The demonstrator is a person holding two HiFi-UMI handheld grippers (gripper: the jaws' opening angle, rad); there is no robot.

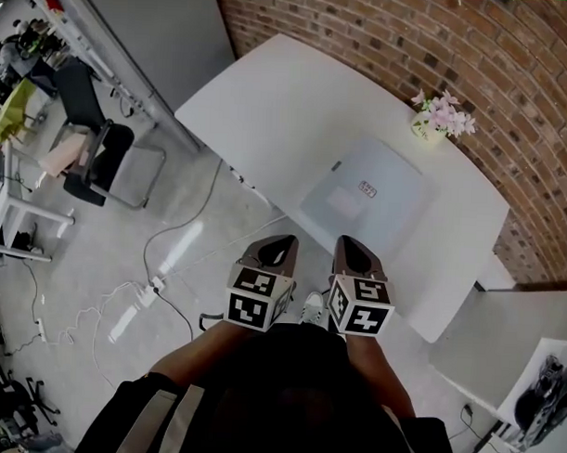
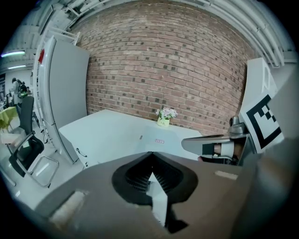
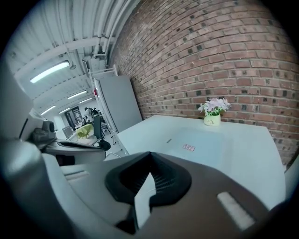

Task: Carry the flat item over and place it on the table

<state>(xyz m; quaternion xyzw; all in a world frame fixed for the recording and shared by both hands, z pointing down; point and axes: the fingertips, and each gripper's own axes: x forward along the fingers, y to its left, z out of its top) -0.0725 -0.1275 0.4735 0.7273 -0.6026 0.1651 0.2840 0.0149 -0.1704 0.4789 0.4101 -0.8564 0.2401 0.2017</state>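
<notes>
Sitting on one table (image 1: 269, 109): one flat item (image 1: 344, 209), one flowerpot (image 1: 429, 129).

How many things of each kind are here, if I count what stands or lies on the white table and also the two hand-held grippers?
Flat item: 1
Flower pot: 1
Grippers: 2 (left gripper, right gripper, both shut and empty)
Total: 4
</notes>
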